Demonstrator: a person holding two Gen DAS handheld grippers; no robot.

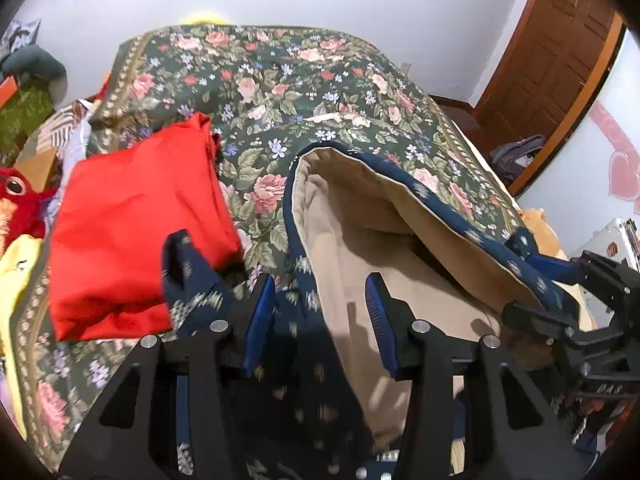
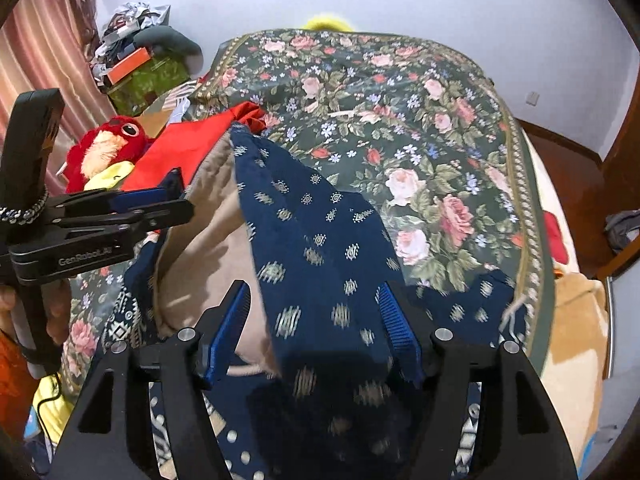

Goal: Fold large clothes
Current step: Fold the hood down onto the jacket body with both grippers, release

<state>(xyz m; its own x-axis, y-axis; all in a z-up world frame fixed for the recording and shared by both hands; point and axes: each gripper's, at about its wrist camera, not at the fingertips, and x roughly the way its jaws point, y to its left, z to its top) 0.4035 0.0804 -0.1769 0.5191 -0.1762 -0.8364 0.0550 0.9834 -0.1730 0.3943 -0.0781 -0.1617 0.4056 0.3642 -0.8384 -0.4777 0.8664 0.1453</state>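
Observation:
A large navy patterned garment with a beige lining (image 1: pixel 360 240) lies on the floral bedspread (image 1: pixel 280 80); its navy outer side (image 2: pixel 320 240) shows in the right wrist view. My left gripper (image 1: pixel 320 312) has its jaws wide apart, with cloth lying between and under them. It also shows from the side in the right wrist view (image 2: pixel 176 200). My right gripper (image 2: pixel 316 320) is likewise open around the navy cloth. It shows in the left wrist view (image 1: pixel 552 280) at the garment's right edge, where its jaws look close on the hem.
A folded red garment (image 1: pixel 140 220) lies on the bed to the left. A red plush toy (image 2: pixel 104 148) and yellow cloth sit beyond it. Boxes and clutter (image 2: pixel 140 72) stand by the curtain. A wooden door (image 1: pixel 560 60) is at right.

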